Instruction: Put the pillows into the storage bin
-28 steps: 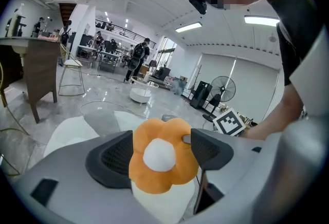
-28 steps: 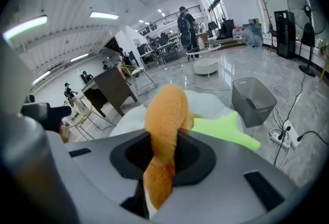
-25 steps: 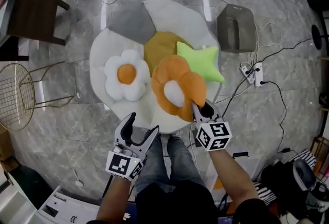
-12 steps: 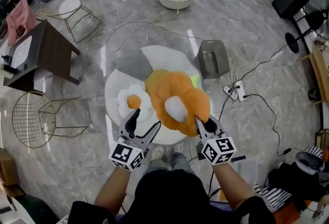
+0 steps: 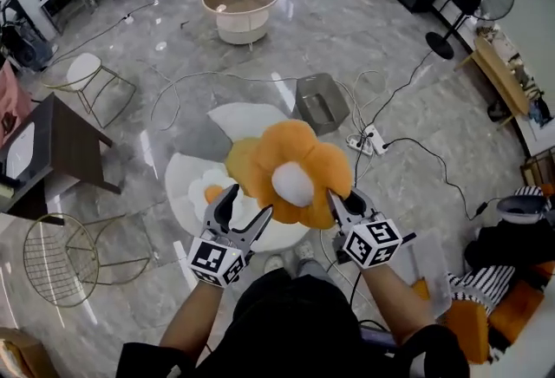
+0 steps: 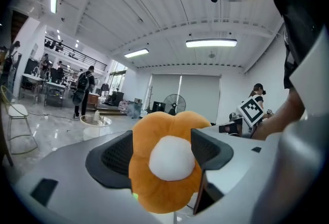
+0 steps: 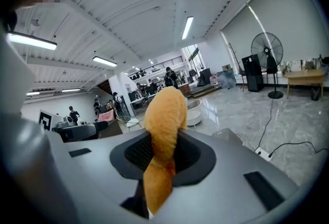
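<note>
Orange pillow [image 5: 290, 172], pinched by right hand-held gripper [image 5: 338, 201], half-hides egg pillow [image 5: 201, 192].

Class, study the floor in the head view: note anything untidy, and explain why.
Loose cables snake across the floor from a power strip near the grey storage bin, a likely trip hazard.

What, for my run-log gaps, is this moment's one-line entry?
right gripper: shut on orange flower pillow | left gripper: open, empty | white flower pillow: on rug | storage bin: beyond rug
</note>
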Available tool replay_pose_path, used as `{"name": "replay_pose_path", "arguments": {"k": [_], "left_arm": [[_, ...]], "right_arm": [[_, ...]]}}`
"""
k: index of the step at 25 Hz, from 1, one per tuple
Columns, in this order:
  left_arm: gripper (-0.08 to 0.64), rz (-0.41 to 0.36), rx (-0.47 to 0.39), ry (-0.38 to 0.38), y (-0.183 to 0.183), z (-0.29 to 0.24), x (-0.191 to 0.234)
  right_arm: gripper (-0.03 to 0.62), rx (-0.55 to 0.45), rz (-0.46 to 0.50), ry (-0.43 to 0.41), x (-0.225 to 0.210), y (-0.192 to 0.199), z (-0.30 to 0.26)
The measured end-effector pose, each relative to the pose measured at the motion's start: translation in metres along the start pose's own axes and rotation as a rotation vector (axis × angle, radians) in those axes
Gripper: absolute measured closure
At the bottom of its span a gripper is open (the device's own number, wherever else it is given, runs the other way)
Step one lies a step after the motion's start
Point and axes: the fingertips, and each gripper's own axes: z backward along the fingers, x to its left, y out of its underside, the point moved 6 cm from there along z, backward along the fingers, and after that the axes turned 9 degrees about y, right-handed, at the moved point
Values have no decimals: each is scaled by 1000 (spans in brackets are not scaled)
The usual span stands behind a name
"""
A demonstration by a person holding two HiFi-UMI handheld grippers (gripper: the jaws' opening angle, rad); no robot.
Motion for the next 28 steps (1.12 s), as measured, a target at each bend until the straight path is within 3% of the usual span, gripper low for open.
{"name": "replay_pose_path", "arguments": {"k": [5,10,14,20,28], "left_arm": [[195,-21,14,224,0,-43,-30],[195,-22,33,447,1,-93,-88],[195,-37,58,577,6,-120,-138],[195,-82,102,699,17,-149,-190],[195,-109,188,739,46,-181,-282]], "right_arm": [[495,-94,-8,194,-26,-1,69],[495,-143,-70,417,-73,8,149],[495,-159,-113,579,-107,24,210],[495,-189,-230,726,-148,58,265],[495,-213,-365,771,-215,109,338]]}}
